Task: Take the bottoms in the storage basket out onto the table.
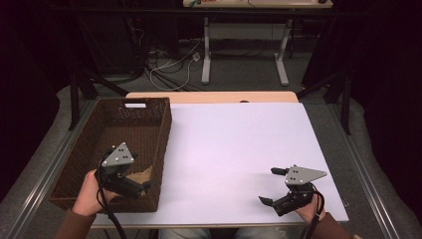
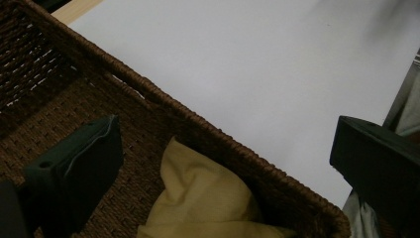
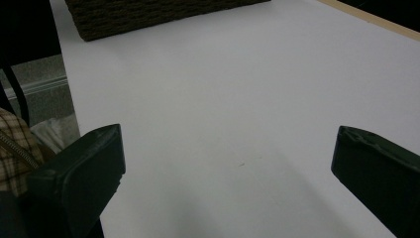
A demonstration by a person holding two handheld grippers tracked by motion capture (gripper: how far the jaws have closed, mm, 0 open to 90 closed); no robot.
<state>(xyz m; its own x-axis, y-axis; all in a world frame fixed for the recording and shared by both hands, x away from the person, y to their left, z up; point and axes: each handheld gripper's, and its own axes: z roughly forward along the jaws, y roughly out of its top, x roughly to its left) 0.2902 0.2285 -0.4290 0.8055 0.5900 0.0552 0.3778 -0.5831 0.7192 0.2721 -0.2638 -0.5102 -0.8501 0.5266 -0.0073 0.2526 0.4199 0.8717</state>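
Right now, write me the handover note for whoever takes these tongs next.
Left tongs: open, holding nothing, over the near right corner of the wicker basket, one jaw inside and one outside the wall.
Right tongs: open, holding nothing, just above the white table near its front right edge.
Yellow cloth: lying crumpled in the basket's near right corner, against the wall, touching neither jaw.
Done, by the look of it: cloth is in the basket.
Left: probably just draw the left tongs clear.
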